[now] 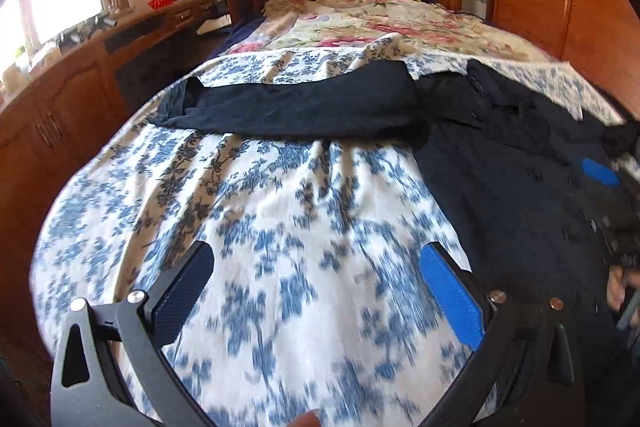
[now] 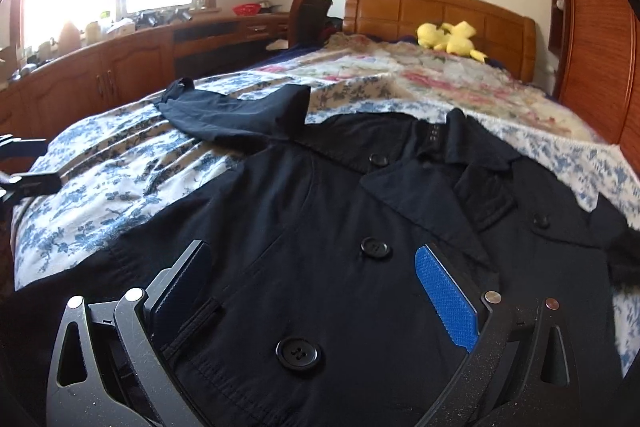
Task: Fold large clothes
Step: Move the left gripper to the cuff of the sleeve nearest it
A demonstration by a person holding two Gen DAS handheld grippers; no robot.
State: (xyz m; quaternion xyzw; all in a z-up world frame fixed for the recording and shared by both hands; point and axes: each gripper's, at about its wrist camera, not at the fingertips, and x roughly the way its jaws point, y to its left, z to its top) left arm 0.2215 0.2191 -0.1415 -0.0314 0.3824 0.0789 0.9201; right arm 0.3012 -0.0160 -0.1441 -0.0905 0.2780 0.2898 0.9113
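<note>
1. Garment: a dark double-breasted coat [image 2: 320, 227] lies front-up on the blue-and-white floral bedspread [image 1: 280, 207], collar toward the wooden headboard [image 2: 440, 7], one sleeve [image 1: 300, 107] stretched out sideways toward the desk side of the bed.

2. Left gripper [image 1: 316, 291]: jaws wide apart, nothing between them, over bare bedspread just beside the coat's edge. Right gripper [image 2: 312, 291]: jaws likewise apart, empty, low over the coat front near a button [image 2: 298, 351] — no cloth pinched that I can see.

3. Risk, wrong layer: the bedspread is loose and creased. A pinch at the coat's edge could take bedspread with it, dragging the cover as the fold is lifted.

4. Risk, single layer: the front panels overlap. Catching only the upper flap would open the coat instead of folding it.

5. Risk, buttons: a pad closing on a button rather than cloth would likely slip.

6. Risk, sleeve: if left outstretched while the body is folded, it would trail and bunch.

7. Edges: the coat's hem end appears to lie at or over the foot of the bed — a tug toward the person could slide it off.

8. Room: open bedspread on the left and toward the floral quilt [image 2: 400, 75]; wooden panelling [image 2: 592, 47] close on the right. The yellow plush toy [image 2: 450, 37] sits well apart.
</note>
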